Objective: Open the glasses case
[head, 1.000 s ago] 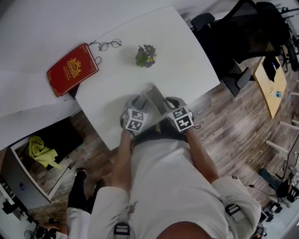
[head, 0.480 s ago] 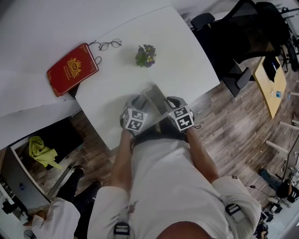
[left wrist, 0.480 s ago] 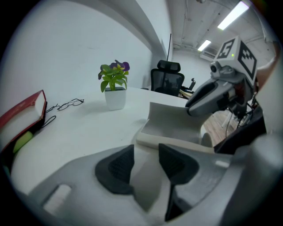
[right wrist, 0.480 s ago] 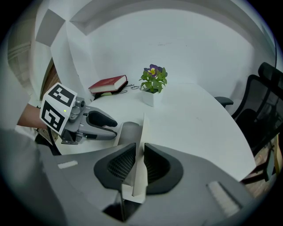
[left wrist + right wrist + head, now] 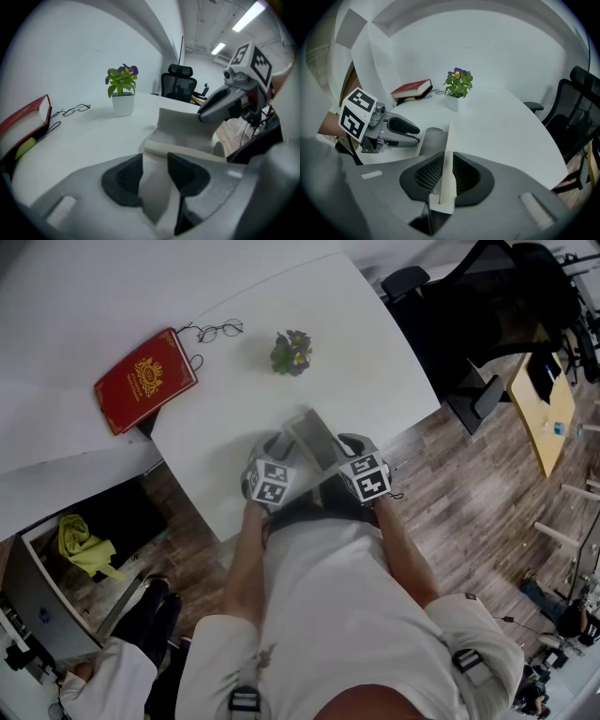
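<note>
Left tongs: clenched on the near end of the glasses case; the pads look tight on it, though the view is cramped.
Right tongs: clenched on the thin lid, which stands upright and edge-on between the pads.
Glasses case: at the near edge of the tabletop, between both tongs, lid raised off the base.
Far left: red book, with glasses just right of it.
Far centre: potted plant, well apart from the case.
</note>
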Demonstrator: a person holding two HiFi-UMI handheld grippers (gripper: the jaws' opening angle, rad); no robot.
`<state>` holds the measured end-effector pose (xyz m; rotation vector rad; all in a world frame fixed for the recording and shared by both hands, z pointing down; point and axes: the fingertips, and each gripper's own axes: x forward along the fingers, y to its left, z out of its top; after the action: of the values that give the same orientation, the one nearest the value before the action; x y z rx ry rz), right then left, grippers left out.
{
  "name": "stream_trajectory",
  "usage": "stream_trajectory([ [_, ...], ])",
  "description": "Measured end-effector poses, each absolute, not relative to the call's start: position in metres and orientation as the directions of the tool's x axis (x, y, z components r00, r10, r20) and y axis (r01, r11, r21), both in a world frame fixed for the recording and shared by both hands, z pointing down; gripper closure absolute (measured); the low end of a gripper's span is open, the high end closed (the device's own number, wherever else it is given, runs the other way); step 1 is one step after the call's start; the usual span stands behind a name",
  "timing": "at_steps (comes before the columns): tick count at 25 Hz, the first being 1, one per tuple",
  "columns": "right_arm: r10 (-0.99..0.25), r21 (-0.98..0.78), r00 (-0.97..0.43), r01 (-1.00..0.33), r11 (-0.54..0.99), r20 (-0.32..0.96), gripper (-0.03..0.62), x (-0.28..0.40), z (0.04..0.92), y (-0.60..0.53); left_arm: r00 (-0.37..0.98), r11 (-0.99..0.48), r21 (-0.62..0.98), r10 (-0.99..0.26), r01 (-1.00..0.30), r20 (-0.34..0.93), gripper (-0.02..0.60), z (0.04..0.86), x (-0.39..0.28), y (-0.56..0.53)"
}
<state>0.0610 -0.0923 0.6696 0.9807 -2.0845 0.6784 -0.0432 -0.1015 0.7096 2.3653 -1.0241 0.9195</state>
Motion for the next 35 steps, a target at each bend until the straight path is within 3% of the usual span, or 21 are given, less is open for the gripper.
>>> stream_trajectory([
  [24, -0.524, -0.092, -0.448, -0.816, 0.571, 0.725, 0.526, 0.061, 0.649, -0.096, 0.509, -0.617, 0.07, -0.574, -0.784, 0.642, 0.419, 0.675, -0.05, -0.099],
  [35, -0.593, -0.033, -0.435, -0.823, 0.567, 0.678, 0.451, 0.059, 0.625, -0.098, 0.523, -0.6, 0.042, -0.658, -0.799, 0.542, 0.42, 0.627, -0.053, -0.103],
])
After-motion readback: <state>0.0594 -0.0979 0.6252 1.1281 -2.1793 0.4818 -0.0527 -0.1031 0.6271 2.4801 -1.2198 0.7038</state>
